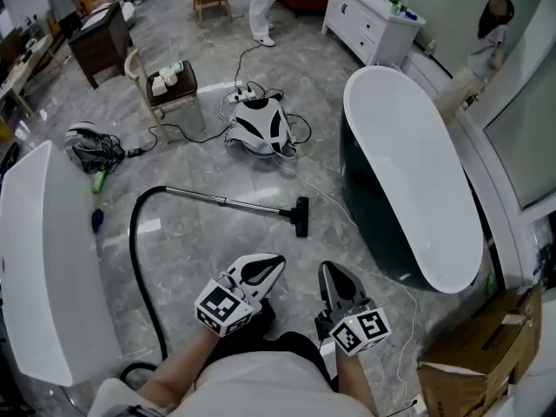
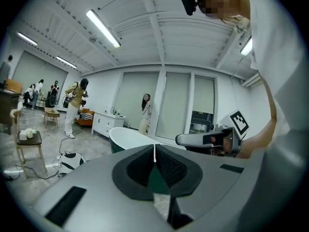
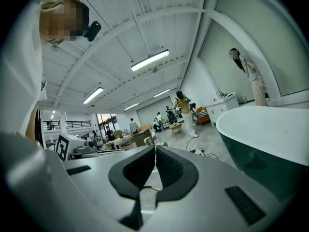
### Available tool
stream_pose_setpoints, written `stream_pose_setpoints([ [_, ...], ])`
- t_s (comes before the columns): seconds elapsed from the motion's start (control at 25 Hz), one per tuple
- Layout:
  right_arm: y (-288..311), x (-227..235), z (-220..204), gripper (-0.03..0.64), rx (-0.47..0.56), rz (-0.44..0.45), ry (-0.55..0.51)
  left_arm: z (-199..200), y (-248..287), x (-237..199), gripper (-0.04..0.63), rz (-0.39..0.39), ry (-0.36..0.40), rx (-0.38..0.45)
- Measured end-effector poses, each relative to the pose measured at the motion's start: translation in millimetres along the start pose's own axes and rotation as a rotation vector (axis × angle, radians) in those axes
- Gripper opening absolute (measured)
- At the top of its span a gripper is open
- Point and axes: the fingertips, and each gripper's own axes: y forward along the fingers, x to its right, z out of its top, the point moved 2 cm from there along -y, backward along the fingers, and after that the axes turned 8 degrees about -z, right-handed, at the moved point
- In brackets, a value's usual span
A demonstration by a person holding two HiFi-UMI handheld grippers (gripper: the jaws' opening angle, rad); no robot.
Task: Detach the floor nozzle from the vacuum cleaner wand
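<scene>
The vacuum wand (image 1: 228,201), a thin metal tube, lies flat on the grey marble floor. Its black floor nozzle (image 1: 301,216) sits on the wand's right end. A black hose (image 1: 137,259) curves from the wand's left end down toward me. Both grippers hang in the air near my body, short of the nozzle and apart from it. My left gripper (image 1: 276,261) is shut with nothing in it, its pads meeting (image 2: 155,148). My right gripper (image 1: 333,274) is likewise shut and empty (image 3: 155,148). Each gripper view catches the other gripper beside it.
A dark green bathtub (image 1: 408,172) with a white inside stands right of the nozzle. Another white tub (image 1: 35,259) is at the left. A white and black device (image 1: 259,129) with cables, a chair (image 1: 169,89), a cardboard box (image 1: 478,350) and people stand around.
</scene>
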Motion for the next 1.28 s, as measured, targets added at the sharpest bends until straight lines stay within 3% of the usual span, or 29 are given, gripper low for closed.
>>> stream_pose_setpoints([
  [0.32,70.0,27.9,5.8,0.015,-0.029,-0.006,-0.022,-0.1,29.4,-70.4,0.014,0.004,0.022,-0.079],
  [0.6,137.3,61.2,6.2,0.022,-0.147,0.134,-0.038,-10.5,64.8,-127.8,0.014,0.054,-0.054,-0.081],
  [0.84,206.2,105.9,-10.4,0.096,-0.251,0.221,-0.101,-35.2,114.5,-191.8,0.014,0.077,-0.025,-0.134],
  [1.08,273.1,158.4,-77.0,0.114,-0.372,0.286,-0.256,-105.2,153.3,-265.8,0.014,0.05,0.061,-0.285],
  [1.28,318.7,195.7,-178.6,0.133,-0.499,0.352,-0.404,-216.6,167.6,-326.6,0.015,0.015,0.08,-0.444],
])
